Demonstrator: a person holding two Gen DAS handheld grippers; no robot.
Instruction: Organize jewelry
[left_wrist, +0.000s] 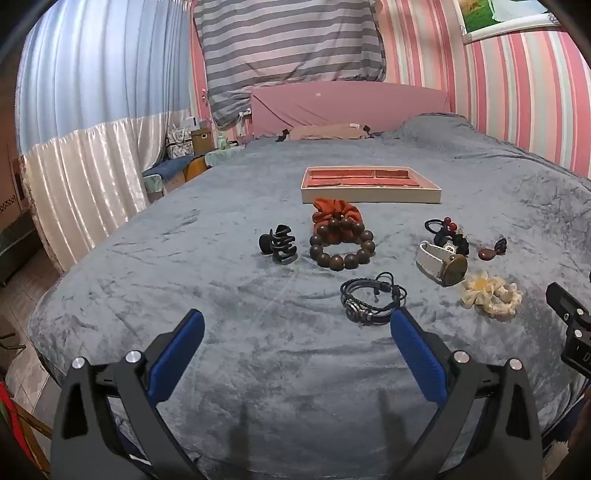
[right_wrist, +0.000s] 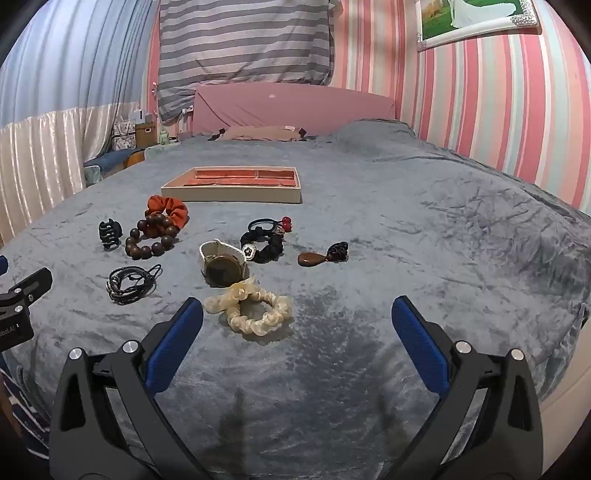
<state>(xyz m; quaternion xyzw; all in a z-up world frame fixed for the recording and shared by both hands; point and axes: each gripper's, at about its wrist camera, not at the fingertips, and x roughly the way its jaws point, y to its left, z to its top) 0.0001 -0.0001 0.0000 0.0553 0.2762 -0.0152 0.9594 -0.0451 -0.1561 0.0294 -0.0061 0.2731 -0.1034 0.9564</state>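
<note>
Occlusions, cropped edges and unreadable detail

The wood-bead bracelet is overlapping the front of the orange scrunchie; the tray near wall is hiding part of its floor, so compartment count is staying unclear. The watch is covering the cream scrunchie's far end. The other gripper's body is being cropped by the frame edge in both views. The picture is being cut off at top.
</note>
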